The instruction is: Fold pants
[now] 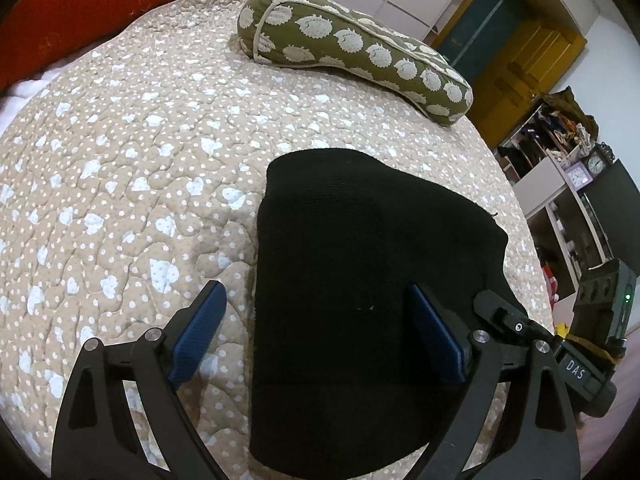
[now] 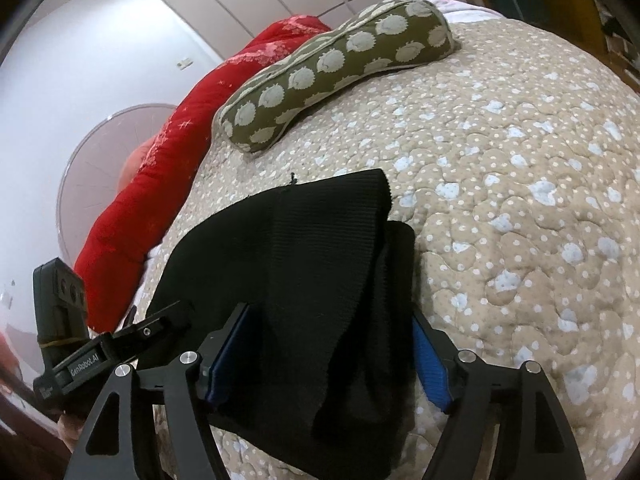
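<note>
Seen from the left wrist, going left to right: a red quilt (image 1: 80,12) bunched along the far left edge of the bed; a beige quilted bedspread (image 1: 120,180) dotted white with pale blue hearts; an olive hedgehog-print pillow (image 1: 352,48) lying diagonally at the far side. Nearer, folded black pants (image 1: 360,280) resting flat on the bedspread in a compact block. Left gripper (image 1: 320,328) angled steeply down toward the bed, jaws spread wide, nothing clamped: the left blue pad (image 1: 198,336) over bare bedspread just beside the pants' left edge, the right blue pad (image 1: 436,332) over the black cloth. Whether either pad touches the fabric cannot be told. Further right, the other gripper's black body, partly in view, and beyond it shelves with two clocks (image 1: 588,170).

Seen from the right wrist, left to right: the left gripper's body at lower left, a fingertip just visible beneath it; the red quilt; the pillow; then the pants, ribbed, stacked in overlapping layers with a thinner layer peeking out on the right. Right gripper (image 2: 332,356) tilted down, jaws wide apart and straddling the near part of the pants, pads flanking the cloth without pinching it. Bedspread filling the right side.
</note>
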{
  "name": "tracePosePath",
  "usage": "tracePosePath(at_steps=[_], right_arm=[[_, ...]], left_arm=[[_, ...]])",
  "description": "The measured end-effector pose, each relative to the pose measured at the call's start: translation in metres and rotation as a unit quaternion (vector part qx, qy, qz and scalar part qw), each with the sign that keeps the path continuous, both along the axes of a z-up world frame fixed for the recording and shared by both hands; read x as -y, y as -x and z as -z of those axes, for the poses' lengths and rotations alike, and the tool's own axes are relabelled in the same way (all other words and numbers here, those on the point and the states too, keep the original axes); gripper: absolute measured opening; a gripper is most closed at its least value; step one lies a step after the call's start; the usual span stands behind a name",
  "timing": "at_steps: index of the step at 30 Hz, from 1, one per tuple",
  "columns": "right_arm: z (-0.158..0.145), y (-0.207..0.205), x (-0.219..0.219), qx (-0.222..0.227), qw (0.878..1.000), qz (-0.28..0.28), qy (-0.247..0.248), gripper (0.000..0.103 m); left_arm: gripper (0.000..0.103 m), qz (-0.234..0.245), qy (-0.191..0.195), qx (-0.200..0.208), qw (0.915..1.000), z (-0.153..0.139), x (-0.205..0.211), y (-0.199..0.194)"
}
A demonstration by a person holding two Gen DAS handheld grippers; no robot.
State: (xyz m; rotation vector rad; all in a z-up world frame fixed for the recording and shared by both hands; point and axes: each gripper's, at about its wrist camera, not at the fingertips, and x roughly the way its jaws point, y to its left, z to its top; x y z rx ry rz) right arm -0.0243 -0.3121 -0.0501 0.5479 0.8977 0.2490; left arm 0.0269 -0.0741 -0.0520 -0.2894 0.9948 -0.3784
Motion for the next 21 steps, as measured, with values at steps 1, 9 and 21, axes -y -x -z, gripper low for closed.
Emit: tracePosePath(at_steps=[1,9,21], right_arm=[[-0.001,0.000,0.000,0.001,1.000,0.007,-0.001,0.068],[-0.026,0.013,-0.010,0.033,0.999,0.002,0.032,0.040],[-0.068,-0.030,-0.022,0.083,0.996,-0.008,0.021,0.038]], left_arm=[[0.092,-0.001,-0.001,0.001,1.0000,0.000,0.000,0.001],[0.068,0.031,-0.014,0.040,0.9986,-0.011,0.013,0.014],[0.064,0.027,-0.022,0.087,0.9956,-0.058,-0.002,-0.024]])
